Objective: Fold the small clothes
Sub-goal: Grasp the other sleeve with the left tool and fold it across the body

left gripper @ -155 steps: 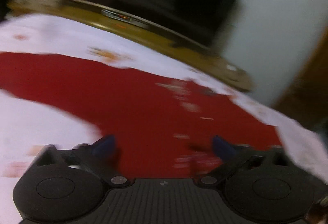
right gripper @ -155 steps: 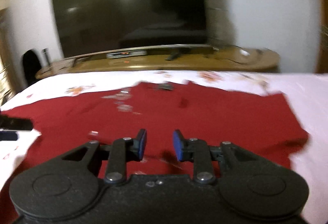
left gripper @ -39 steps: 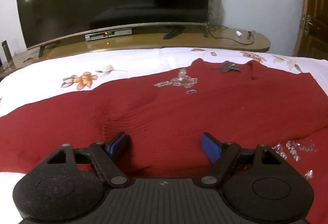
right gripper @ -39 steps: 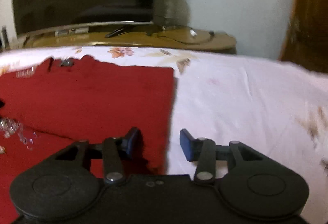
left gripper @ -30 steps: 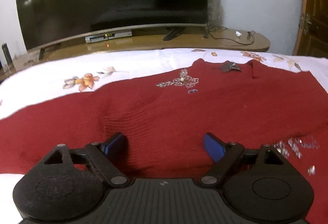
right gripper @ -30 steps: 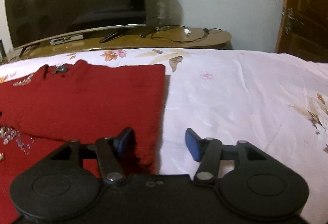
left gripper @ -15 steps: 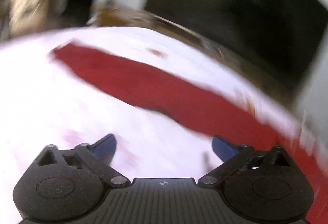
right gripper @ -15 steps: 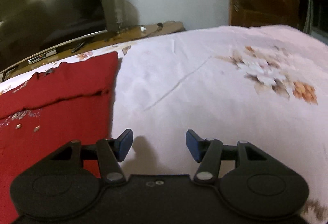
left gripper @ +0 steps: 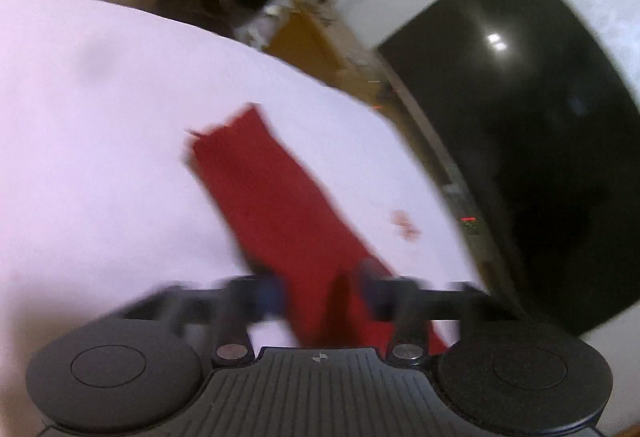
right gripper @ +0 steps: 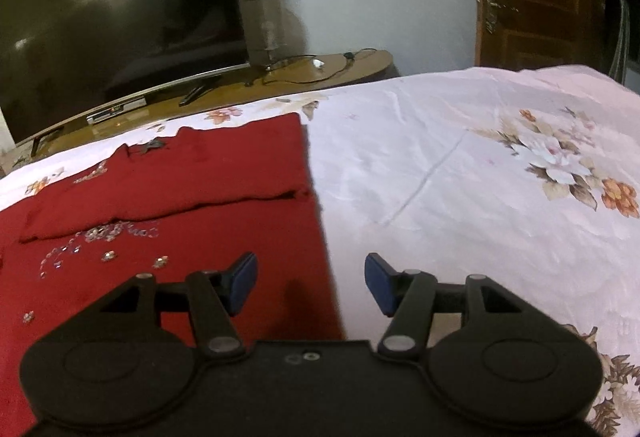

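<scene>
At the lower centre of the left wrist view, the left gripper has its jaws pinched shut on a red sleeve, which stretches away toward the upper left across the white bedsheet. Right gripper jaws are opening, empty, straddling the red sweater body's right edge.

The long red knitted sleeve lay stretched across the white bedsheet, its cuff end farthest from the black left gripper. The near end ran between the gripper's blurred blue-padded fingers, which had closed on it. Beyond the sleeve stood a dark television screen.
</scene>
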`<state>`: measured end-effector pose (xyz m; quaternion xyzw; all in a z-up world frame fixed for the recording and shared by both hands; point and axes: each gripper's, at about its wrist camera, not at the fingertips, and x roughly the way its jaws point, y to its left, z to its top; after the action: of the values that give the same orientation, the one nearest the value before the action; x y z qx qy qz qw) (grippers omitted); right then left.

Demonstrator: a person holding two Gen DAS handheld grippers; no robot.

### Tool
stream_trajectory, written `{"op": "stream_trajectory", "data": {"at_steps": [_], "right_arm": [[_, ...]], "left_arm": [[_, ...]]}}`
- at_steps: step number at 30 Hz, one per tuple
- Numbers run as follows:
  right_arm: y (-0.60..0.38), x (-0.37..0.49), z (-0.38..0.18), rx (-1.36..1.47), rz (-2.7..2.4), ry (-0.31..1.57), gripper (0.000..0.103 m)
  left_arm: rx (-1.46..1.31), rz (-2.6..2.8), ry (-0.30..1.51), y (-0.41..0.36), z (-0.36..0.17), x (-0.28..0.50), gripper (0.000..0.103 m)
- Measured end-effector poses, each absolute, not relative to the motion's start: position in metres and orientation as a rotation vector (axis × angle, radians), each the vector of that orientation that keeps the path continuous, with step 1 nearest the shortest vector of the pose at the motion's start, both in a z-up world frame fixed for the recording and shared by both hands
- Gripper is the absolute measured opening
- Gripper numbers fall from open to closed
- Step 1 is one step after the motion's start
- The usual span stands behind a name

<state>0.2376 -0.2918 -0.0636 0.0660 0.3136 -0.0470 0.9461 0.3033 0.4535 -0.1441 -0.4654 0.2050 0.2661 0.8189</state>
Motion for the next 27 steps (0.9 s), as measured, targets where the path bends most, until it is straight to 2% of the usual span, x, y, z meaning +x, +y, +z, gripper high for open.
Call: {"op": "stream_trajectory", "data": {"at_steps": [5,11,16,19,23,27], "right_arm": [[-0.284,0.233,-0.061,0.121,-0.089,0.628,0.059],[-0.289,0.233,-0.064,0.135,-0.086,0.622,0.059],[-0.295,0.235,-0.068,0.159,-0.086,0.619,0.059],[-0.302,0.233,-0.070,0.176,-0.088,0.617,0.059],[-0.319,0.225,-0.070,0.204,-0.118,0.602,0.059],[-0.344,0.218,-0.069,0.259,-0.163,0.599,0.059]], "left_arm": [[-0.951,0.558,0.438,0.458,-0.143,0.306,0.005],[-0.695,0.419,0.359,0.399,-0.081,0.341,0.005],[-0.490,0.139,0.330,0.287,-0.028,0.401,0.005],[-0.377,-0.018,0.364,0.204,-0.014,0.432,0.005],[-0.229,-0.196,0.428,0.090,-0.026,0.458,0.005],[-0.119,-0.319,0.537,-0.003,-0.061,0.475,0.005]]}}
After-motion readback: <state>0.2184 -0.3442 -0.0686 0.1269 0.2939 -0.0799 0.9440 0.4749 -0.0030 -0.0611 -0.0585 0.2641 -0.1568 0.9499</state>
